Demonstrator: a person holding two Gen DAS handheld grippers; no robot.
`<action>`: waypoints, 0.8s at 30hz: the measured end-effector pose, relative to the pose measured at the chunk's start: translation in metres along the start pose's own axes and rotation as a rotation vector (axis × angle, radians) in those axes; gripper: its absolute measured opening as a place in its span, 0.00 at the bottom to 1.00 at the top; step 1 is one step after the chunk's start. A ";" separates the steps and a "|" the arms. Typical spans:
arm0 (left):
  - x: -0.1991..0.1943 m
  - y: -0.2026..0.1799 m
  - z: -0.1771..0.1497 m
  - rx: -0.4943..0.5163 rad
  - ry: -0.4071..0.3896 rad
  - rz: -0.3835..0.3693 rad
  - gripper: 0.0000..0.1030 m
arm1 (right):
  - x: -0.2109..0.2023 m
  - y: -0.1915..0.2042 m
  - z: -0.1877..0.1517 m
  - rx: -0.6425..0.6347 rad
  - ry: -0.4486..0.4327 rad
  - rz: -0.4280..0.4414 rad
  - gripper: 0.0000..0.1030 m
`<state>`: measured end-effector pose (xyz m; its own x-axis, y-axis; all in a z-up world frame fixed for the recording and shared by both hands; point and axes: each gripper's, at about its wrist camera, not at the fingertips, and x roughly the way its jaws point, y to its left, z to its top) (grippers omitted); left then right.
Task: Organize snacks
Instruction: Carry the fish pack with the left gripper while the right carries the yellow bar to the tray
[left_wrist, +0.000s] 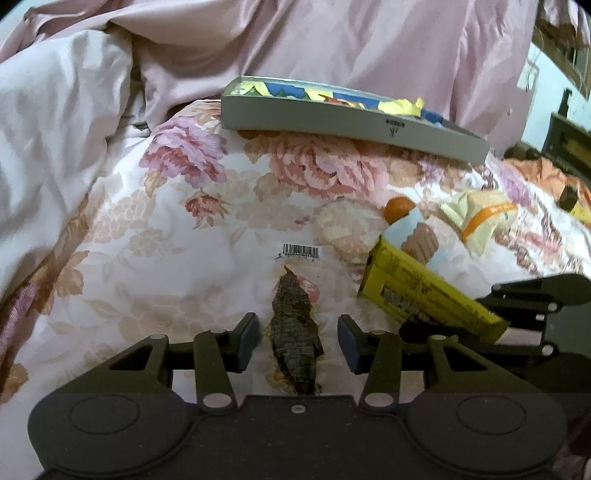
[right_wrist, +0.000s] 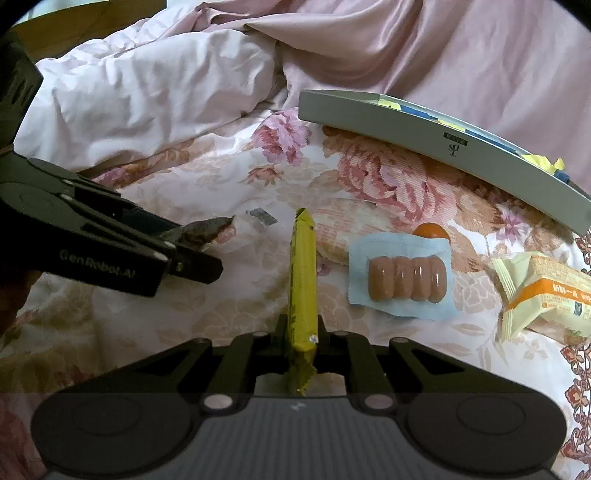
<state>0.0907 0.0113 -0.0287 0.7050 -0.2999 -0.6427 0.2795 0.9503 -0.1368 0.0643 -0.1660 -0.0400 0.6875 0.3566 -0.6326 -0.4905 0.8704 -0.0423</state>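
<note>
Left gripper (left_wrist: 299, 341) clamped on clear-wrapped dark snack (left_wrist: 295, 347); right gripper (right_wrist: 301, 341) pinches yellow bar (right_wrist: 303, 280) upright. Grey tray (left_wrist: 332, 118) far, bare floral sheet (left_wrist: 147, 258) left.

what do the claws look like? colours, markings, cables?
Both matte black plastic with flat linkage bars, silver pivot pins and round caps on the body. Left claw has dark blue fingertip pads. Its side reads "GenRobot.AI" in grey in the right wrist view. No cables or sleeves visible.
</note>
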 end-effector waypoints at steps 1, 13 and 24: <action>-0.001 0.000 0.000 -0.008 -0.008 -0.006 0.48 | 0.000 0.000 0.000 0.000 -0.001 0.000 0.12; -0.007 -0.007 -0.001 -0.046 -0.102 -0.072 0.48 | -0.012 -0.007 0.000 -0.001 -0.074 -0.025 0.12; -0.024 -0.021 0.013 -0.073 -0.194 -0.055 0.48 | -0.037 -0.023 0.003 0.026 -0.171 -0.050 0.12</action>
<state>0.0761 -0.0027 -0.0006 0.8041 -0.3551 -0.4769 0.2780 0.9335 -0.2264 0.0515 -0.1984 -0.0133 0.7931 0.3632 -0.4890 -0.4409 0.8962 -0.0495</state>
